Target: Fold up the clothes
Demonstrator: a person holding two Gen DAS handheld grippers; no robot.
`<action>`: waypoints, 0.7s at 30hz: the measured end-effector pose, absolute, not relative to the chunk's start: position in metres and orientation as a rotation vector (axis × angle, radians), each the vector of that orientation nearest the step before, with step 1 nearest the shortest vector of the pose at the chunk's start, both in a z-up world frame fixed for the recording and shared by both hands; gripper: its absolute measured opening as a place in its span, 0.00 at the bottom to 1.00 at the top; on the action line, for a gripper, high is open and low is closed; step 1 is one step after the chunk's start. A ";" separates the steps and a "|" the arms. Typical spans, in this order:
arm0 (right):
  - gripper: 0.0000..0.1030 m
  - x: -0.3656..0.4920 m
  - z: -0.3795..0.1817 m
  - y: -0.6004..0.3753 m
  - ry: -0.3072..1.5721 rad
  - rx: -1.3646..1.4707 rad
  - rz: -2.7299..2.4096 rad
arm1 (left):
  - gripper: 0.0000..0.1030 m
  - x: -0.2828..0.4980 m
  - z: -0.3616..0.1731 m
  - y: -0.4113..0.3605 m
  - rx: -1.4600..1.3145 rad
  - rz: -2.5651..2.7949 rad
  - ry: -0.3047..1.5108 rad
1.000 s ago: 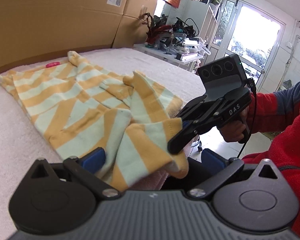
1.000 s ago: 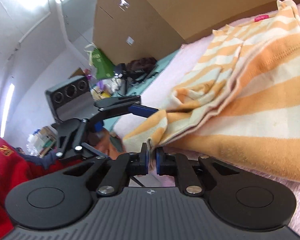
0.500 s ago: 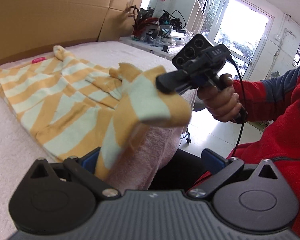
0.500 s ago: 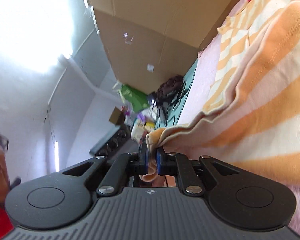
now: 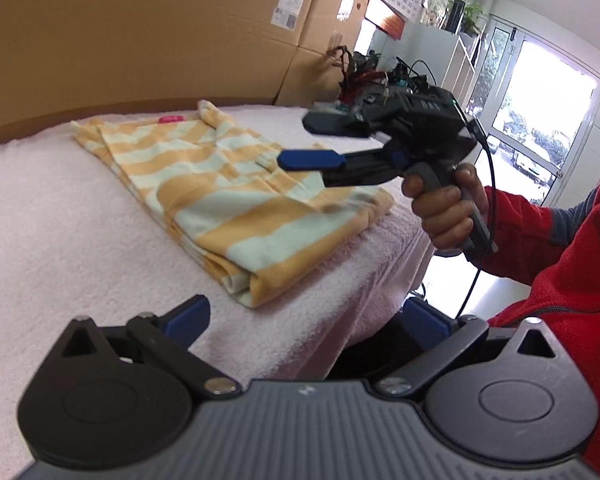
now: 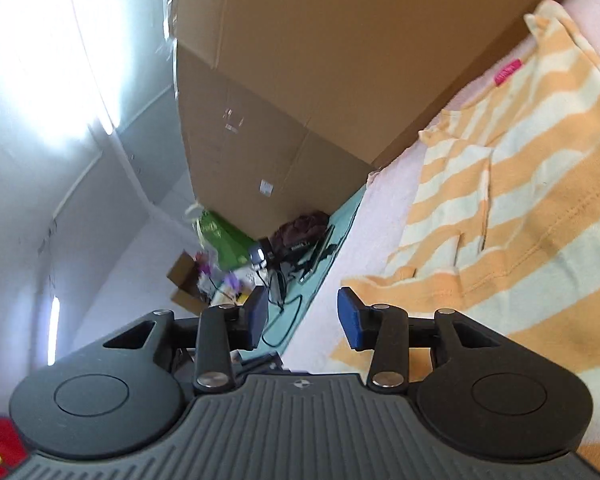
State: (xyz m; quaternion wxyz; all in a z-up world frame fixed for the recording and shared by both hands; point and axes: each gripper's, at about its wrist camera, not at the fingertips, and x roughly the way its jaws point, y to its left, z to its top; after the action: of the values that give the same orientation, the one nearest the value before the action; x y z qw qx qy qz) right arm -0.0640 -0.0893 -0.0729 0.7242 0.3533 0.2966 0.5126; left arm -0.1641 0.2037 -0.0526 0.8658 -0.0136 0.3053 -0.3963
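Note:
An orange and pale-mint striped garment [image 5: 228,200] lies folded flat on the pink towel-covered table [image 5: 60,220], its folded edge near the table's front right corner. My right gripper [image 5: 296,142], held by a hand in a red sleeve, hovers just above the garment's right side. Its jaws are opening and nothing is between them. In the right wrist view the same gripper [image 6: 303,318] shows its blue pads apart, with the garment [image 6: 520,220] lying off to the right. My left gripper [image 5: 306,316] stands wide open over the table's front edge, short of the garment and empty.
Large cardboard boxes [image 5: 140,32] wall off the table's far side. A cluttered desk with cables [image 5: 380,76] and a bright glass door [image 5: 540,120] lie beyond the right end. The person's red sleeve [image 5: 560,260] fills the right. A pink label [image 5: 171,119] marks the garment's far edge.
The right gripper carried the garment's corner across, then opened and let it go. The cloth now lies flat and folded. The left gripper has drawn back from the garment.

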 end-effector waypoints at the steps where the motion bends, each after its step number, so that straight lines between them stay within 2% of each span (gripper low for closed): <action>1: 0.41 -0.066 -0.070 -0.082 0.662 0.747 1.151 | 0.99 -0.164 -0.050 0.204 -0.043 -0.832 0.628; 6: 0.36 -0.046 -0.082 -0.042 0.789 0.735 1.044 | 0.99 -0.157 -0.041 0.184 -0.110 -0.920 0.560; 7: 0.24 -0.039 -0.087 -0.040 0.807 0.753 0.952 | 0.99 -0.155 -0.041 0.178 -0.113 -0.933 0.555; 8: 0.17 -0.030 -0.095 -0.042 0.812 0.811 0.887 | 0.99 -0.152 -0.047 0.171 -0.091 -0.913 0.590; 9: 0.16 -0.028 -0.095 -0.050 0.798 0.842 0.878 | 0.99 -0.149 -0.052 0.164 -0.069 -0.892 0.624; 12: 0.33 -0.037 -0.081 -0.077 0.711 0.789 0.896 | 0.99 -0.153 -0.060 0.155 -0.021 -0.869 0.639; 15: 0.33 -0.053 -0.057 -0.095 0.605 0.533 0.899 | 0.99 -0.159 -0.049 0.165 -0.032 -0.863 0.589; 18: 0.29 -0.057 -0.043 -0.083 0.559 0.247 0.893 | 0.99 -0.146 -0.040 0.170 -0.092 -0.844 0.571; 21: 0.22 -0.034 -0.047 -0.059 0.642 0.165 0.931 | 0.99 -0.134 -0.046 0.157 -0.077 -0.828 0.620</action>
State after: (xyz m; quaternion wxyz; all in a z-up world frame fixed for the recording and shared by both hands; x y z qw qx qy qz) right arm -0.0340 -0.0588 -0.0470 0.8412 0.0782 0.3037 0.4405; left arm -0.1337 0.1571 -0.0459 0.8685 -0.0366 0.2963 -0.3958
